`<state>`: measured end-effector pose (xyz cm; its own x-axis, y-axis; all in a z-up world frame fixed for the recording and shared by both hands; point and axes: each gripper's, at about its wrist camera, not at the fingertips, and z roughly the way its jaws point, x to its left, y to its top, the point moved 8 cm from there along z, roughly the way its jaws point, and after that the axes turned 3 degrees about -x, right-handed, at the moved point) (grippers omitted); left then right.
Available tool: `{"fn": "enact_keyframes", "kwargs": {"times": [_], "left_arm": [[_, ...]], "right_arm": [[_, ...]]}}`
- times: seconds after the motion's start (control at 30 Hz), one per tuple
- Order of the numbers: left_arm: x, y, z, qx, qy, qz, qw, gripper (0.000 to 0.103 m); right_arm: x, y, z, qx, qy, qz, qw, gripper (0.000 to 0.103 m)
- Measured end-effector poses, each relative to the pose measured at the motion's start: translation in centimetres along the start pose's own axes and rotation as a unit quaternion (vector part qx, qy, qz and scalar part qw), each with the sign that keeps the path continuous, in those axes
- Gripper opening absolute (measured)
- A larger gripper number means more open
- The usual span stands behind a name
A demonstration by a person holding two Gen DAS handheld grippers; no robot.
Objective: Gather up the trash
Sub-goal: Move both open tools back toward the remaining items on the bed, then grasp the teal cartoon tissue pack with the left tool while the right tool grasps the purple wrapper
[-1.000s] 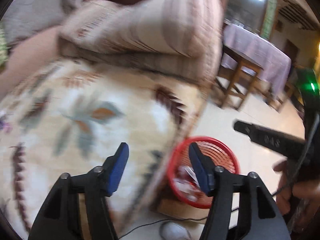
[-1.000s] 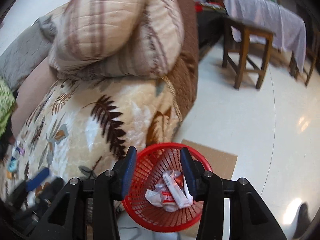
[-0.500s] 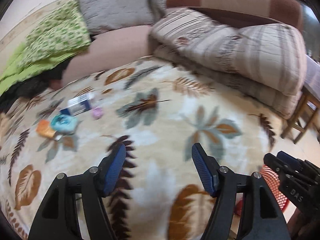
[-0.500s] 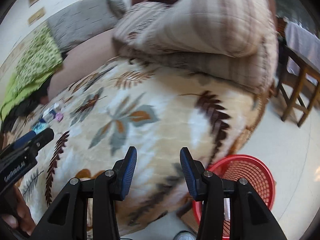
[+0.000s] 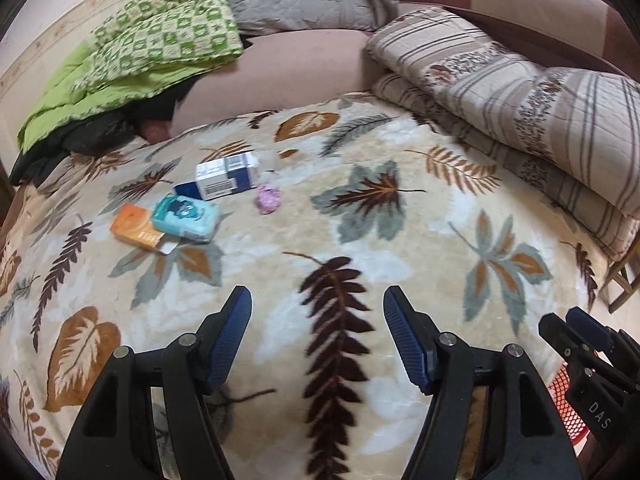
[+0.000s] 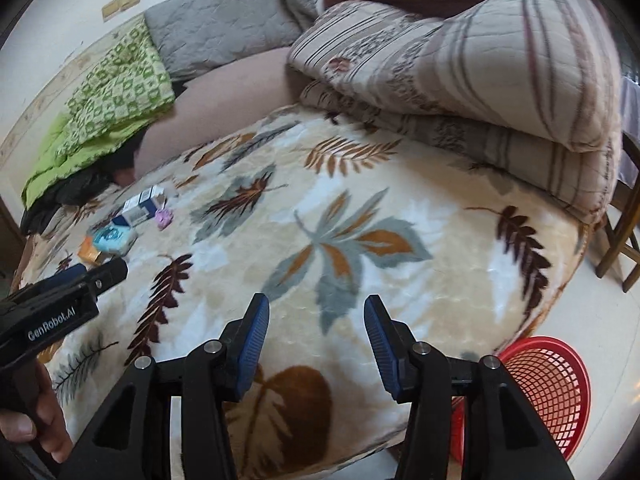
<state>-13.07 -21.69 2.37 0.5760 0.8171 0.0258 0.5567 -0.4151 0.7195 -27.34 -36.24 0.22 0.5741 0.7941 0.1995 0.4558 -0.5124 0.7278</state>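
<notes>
Left gripper and right gripper both empty, jaws apart and just been widening, over leaf blanket. Trash boxes far left; red basket near right on floor.

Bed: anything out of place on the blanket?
Yes. Litter lies clustered on the blanket: a white-blue carton, teal pack, orange box and pink scrap. Nothing spilled or damaged.

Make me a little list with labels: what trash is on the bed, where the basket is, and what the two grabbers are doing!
trash on blanket: white-blue box, teal packet, orange box, pink wrapper, clustered together
blanket: leaf-patterned
basket: red basket on the floor by the bed's edge
left gripper: open, empty, jaws just opening
right gripper: open, empty, jaws just opening
</notes>
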Motion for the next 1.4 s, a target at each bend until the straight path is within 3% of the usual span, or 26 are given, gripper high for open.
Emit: {"fn": "enact_keyframes", "kwargs": {"times": [0.2, 0.37, 0.57, 0.63, 0.73, 0.87, 0.93, 1.07, 1.17, 1.4], "left_arm": [[5.0, 0.7, 1.3, 0.015, 0.01, -0.066, 0.9976, 0.068], [12.3, 1.6, 2.7, 0.024, 0.046, -0.149, 0.9875, 0.068], [21.7, 0.4, 5.5, 0.053, 0.114, -0.236, 0.9636, 0.068], [23.7, -0.6, 6.2, 0.065, 0.117, -0.274, 0.9524, 0.067], [24.5, -1.2, 7.0, 0.073, 0.116, -0.302, 0.9434, 0.067], [23.8, -0.7, 7.7, 0.068, 0.1, -0.297, 0.9472, 0.067], [23.3, -0.3, 8.1, 0.067, 0.087, -0.294, 0.9496, 0.066], [22.8, 0.3, 8.7, 0.066, 0.061, -0.291, 0.9524, 0.048], [22.7, 0.7, 9.1, 0.062, 0.053, -0.289, 0.9539, 0.047], [22.2, 3.8, 10.6, 0.031, 0.043, -0.244, 0.9682, 0.047]], "right_arm": [[2.1, 0.7, 1.2, 0.017, 0.017, -0.019, 1.0, 0.053], [5.1, 1.4, 2.7, 0.041, 0.058, -0.028, 0.997, 0.053], [11.5, 2.0, 5.4, 0.09, 0.113, -0.08, 0.986, 0.053], [14.2, 2.4, 6.4, 0.106, 0.139, -0.103, 0.979, 0.053], [16.7, 3.3, 8.1, 0.114, 0.143, -0.12, 0.976, 0.053], [19.5, 5.2, 12.3, 0.134, 0.156, -0.111, 0.972, 0.052], [20.4, 6.0, 14.5, 0.143, 0.156, -0.105, 0.972, 0.045], [21.9, 7.2, 18.7, 0.155, 0.148, -0.081, 0.973, 0.041], [22.8, 7.7, 21.3, 0.162, 0.144, -0.068, 0.974, 0.038], [24.7, 7.3, 24.3, 0.17, 0.132, -0.082, 0.973, 0.035]]}}
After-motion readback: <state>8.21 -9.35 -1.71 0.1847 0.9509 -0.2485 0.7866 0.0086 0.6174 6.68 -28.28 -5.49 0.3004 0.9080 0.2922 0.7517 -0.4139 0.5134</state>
